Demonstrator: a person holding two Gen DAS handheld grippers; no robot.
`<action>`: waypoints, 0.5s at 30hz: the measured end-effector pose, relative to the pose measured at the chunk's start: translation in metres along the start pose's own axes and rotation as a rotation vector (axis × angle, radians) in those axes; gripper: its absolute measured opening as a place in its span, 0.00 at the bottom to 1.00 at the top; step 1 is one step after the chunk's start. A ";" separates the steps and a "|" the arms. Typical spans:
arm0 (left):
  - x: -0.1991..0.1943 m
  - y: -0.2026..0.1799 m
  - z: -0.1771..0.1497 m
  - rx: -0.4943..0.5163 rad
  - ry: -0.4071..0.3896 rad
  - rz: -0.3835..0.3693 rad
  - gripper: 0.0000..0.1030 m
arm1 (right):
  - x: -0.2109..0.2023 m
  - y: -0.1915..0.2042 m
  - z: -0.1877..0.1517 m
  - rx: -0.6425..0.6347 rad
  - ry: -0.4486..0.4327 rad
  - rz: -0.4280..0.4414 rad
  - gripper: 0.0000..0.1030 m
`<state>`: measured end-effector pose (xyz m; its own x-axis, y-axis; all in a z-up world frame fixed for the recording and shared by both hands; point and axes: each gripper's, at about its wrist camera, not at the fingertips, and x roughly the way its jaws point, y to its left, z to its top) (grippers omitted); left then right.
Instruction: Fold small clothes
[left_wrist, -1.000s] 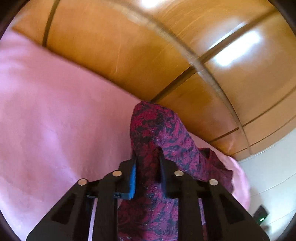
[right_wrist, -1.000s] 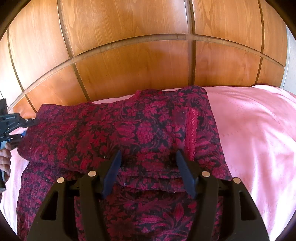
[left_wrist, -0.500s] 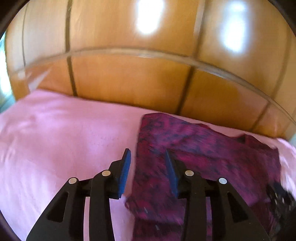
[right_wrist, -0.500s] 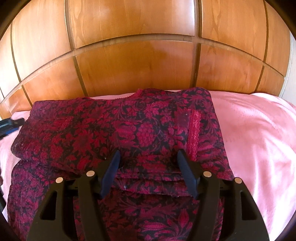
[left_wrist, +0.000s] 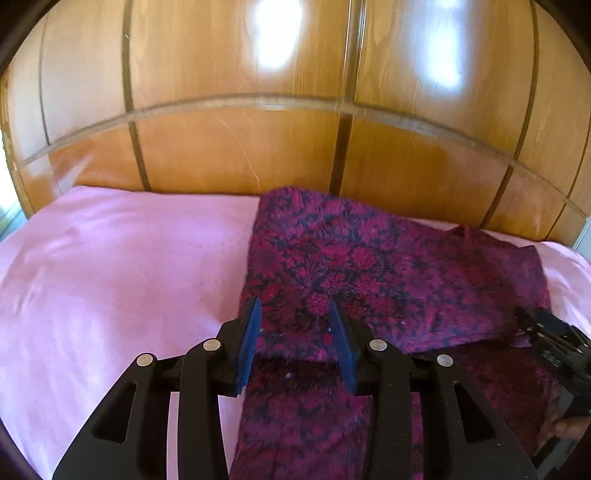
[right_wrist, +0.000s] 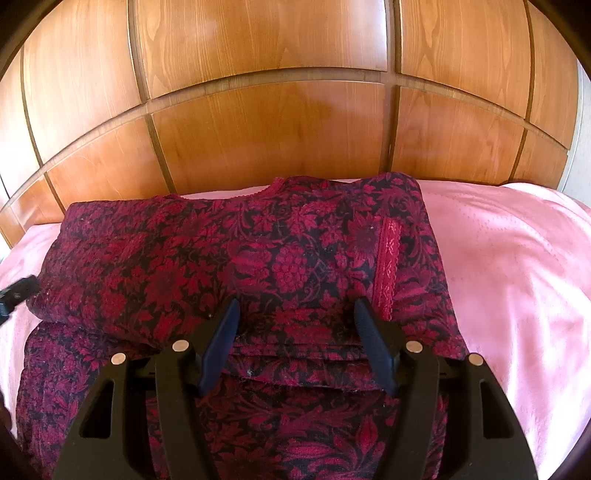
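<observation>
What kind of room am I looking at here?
Most likely a bedroom. A pink bedsheet covers a soft, mattress-like surface, a panelled wooden headboard or wardrobe rises behind it, and a dark red floral garment lies folded on top.

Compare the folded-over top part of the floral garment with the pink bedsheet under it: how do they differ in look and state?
The garment is dark with a red floral pattern; the bedsheet is plain pale pink. The garment lies doubled in layers with stacked edges showing; the bedsheet lies spread in one layer, with soft wrinkles. Both are cloth lying flat below the wooden headboard.
</observation>
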<state>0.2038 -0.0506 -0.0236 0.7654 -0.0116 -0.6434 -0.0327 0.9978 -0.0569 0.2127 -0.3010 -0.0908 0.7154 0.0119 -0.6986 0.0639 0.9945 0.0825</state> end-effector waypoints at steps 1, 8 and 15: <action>-0.007 0.002 0.001 -0.008 -0.008 -0.007 0.38 | 0.000 0.000 0.000 -0.001 0.000 0.000 0.62; -0.050 0.012 -0.014 -0.026 -0.048 -0.023 0.51 | -0.005 0.001 0.003 -0.013 0.010 -0.006 0.65; -0.068 0.023 -0.039 -0.054 -0.023 -0.033 0.51 | -0.034 -0.006 -0.001 0.026 0.035 0.066 0.81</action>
<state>0.1256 -0.0293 -0.0110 0.7812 -0.0425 -0.6228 -0.0410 0.9920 -0.1192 0.1870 -0.3073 -0.0685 0.6938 0.0818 -0.7155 0.0358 0.9884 0.1476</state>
